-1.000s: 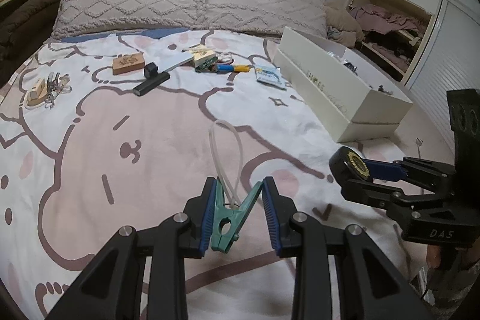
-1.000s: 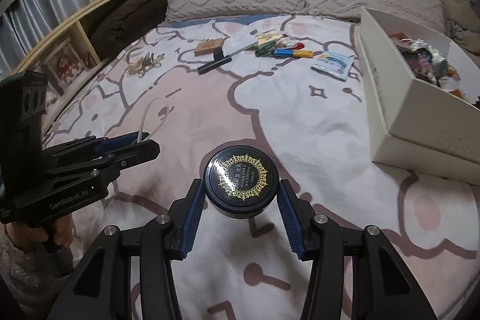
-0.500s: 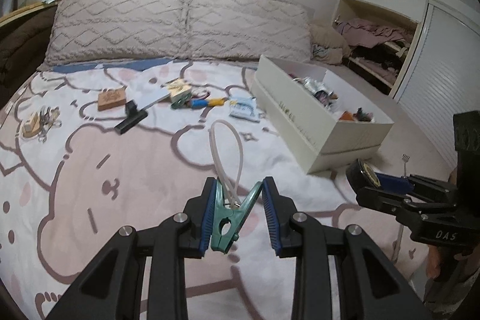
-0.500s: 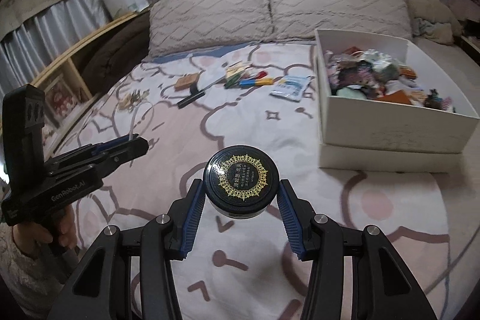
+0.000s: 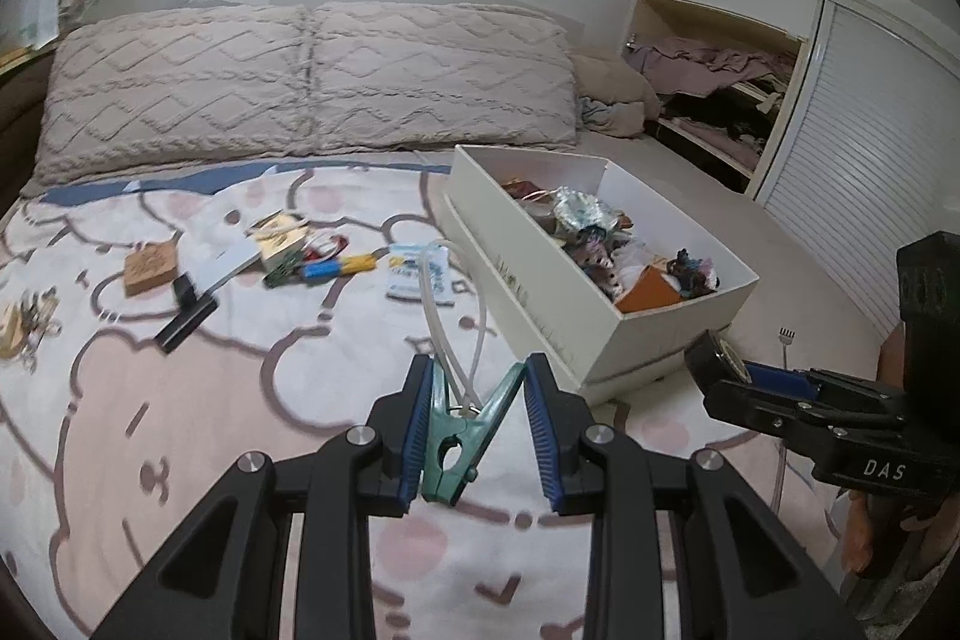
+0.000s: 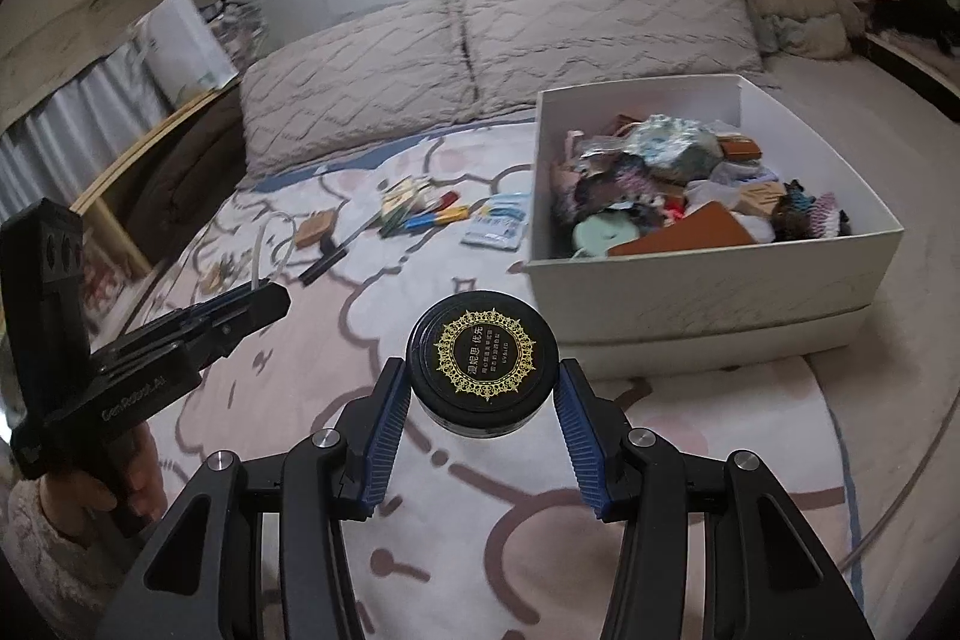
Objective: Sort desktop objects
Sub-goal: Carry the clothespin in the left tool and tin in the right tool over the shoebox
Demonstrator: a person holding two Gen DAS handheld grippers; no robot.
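Note:
My left gripper (image 5: pixel 480 370) is shut on a green plastic clip (image 5: pixel 456 430), from which a clear loop of tubing (image 5: pixel 438 304) sticks forward. It hangs above the patterned bedspread, left of the white box's near corner. My right gripper (image 6: pixel 482 370) is shut on a round black tin (image 6: pixel 483 358) with a gold-patterned lid, held above the bed just in front of the white box (image 6: pixel 708 292). The box is open and heaped with mixed small items. In the left wrist view the right gripper (image 5: pixel 720 370) shows side-on beside the box (image 5: pixel 540 280). The left gripper (image 6: pixel 264 298) appears at the left in the right wrist view.
Loose items lie mid-bed: a wooden block (image 5: pixel 150 268), a black bar (image 5: pixel 186 319), a blue and yellow tool (image 5: pixel 336 268), a white packet (image 5: pixel 420 271) and keys (image 5: pixel 24 322) at the far left. Two pillows (image 5: pixel 300 82) line the headboard. An open closet (image 5: pixel 714 100) stands right.
Both grippers have risen and moved toward the white box, which now looms closer with its contents in view. Each grip is unchanged.

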